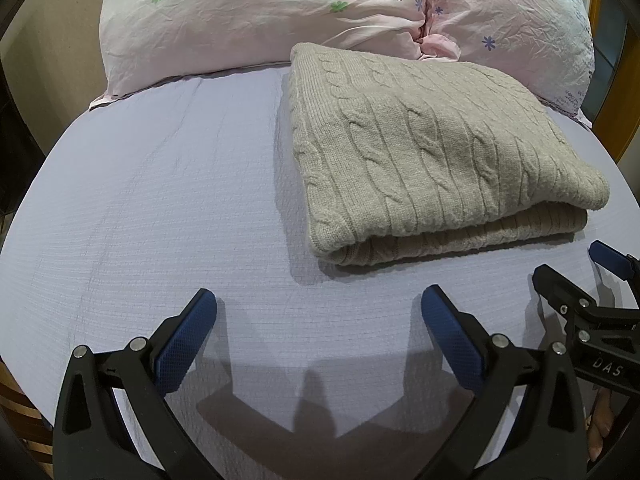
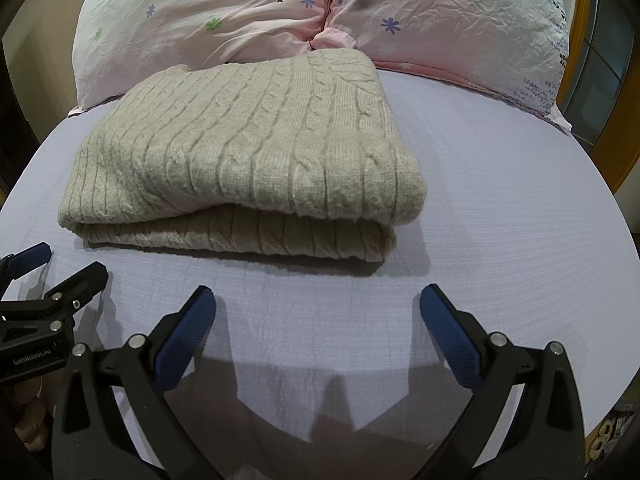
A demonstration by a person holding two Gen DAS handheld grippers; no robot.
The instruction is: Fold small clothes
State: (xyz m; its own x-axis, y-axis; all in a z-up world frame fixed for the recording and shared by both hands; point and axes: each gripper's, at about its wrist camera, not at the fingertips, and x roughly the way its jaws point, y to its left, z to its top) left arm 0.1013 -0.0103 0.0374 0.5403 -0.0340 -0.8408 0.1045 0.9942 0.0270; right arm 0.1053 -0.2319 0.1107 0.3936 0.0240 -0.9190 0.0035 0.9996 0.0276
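A beige cable-knit sweater [image 1: 432, 152] lies folded in a thick rectangle on the lavender bed sheet [image 1: 160, 200]. It also shows in the right wrist view [image 2: 248, 152]. My left gripper [image 1: 319, 312] is open and empty, hovering over bare sheet in front of the sweater's near left corner. My right gripper [image 2: 318, 312] is open and empty, over bare sheet just in front of the sweater's near right corner. Each gripper shows at the edge of the other's view: the right gripper [image 1: 572, 268] and the left gripper [image 2: 68, 264].
Two pink flowered pillows [image 1: 260, 20] [image 2: 440, 20] lie against the head of the bed behind the sweater. A wooden frame edge [image 2: 616, 128] and a window show at the far right. The sheet [image 2: 500, 200] stretches to both sides of the sweater.
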